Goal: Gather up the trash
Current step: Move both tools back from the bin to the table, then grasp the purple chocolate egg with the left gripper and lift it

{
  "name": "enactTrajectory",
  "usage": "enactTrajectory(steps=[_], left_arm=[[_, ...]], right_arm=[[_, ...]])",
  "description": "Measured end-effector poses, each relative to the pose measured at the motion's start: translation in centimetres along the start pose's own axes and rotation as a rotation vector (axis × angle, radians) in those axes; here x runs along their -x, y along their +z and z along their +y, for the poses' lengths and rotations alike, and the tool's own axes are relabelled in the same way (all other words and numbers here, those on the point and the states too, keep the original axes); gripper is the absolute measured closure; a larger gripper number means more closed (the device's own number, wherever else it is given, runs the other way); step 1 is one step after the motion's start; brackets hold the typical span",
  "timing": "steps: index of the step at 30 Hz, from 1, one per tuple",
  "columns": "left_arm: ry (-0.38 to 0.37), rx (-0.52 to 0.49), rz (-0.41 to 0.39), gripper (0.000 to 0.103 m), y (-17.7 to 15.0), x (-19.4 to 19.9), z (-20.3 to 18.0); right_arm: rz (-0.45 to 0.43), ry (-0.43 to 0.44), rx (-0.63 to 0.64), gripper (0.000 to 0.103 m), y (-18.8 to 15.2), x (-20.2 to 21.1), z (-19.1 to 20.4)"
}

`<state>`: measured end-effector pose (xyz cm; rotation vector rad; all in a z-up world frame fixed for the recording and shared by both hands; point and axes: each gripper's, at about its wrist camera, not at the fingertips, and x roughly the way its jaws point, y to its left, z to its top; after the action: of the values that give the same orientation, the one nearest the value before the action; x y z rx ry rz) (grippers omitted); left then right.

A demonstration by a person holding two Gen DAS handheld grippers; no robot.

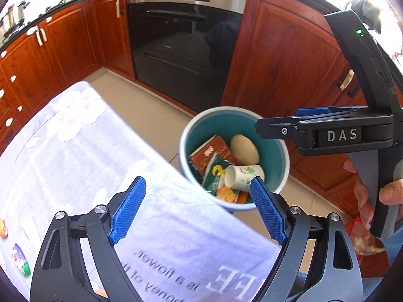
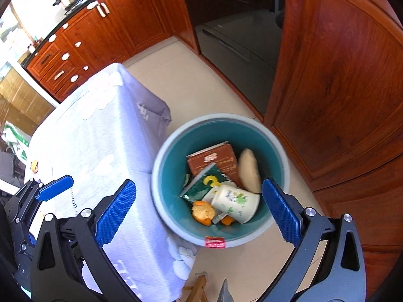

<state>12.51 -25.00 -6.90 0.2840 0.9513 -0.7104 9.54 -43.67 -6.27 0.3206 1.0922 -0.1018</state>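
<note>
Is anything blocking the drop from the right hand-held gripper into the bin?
Nothing visible. The right hand-held gripper is open and empty above the bin, whose mouth is uncovered; the cup and other trash lie inside.

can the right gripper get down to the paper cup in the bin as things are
Probably yes. The right gripper is open and empty, directly above the open-topped bin. The paper cup lies on its side on top of the other trash, with nothing over it.
</note>
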Motion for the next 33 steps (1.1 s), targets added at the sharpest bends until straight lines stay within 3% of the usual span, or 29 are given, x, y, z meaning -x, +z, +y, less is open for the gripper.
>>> enactTrajectory(steps=[11, 22, 33], left_arm=[[0.082, 0.107, -0.032, 0.016, -4.8, 5.2, 6.7], [0.17, 0.228, -0.052, 0.015, -11.2, 10.5, 14.4], [0.253, 0.376, -0.015, 0.015, -17.8, 12.3, 23.1]], right_arm=[[-0.006, 0.052, 0.103, 0.007, -0.7, 0.8, 8.4], [0.025, 0.13, 0.251, 0.007, -2.9, 0.6, 19.4], [0.083, 0.184, 0.386, 0.007, -5.8, -1.7, 29.6]])
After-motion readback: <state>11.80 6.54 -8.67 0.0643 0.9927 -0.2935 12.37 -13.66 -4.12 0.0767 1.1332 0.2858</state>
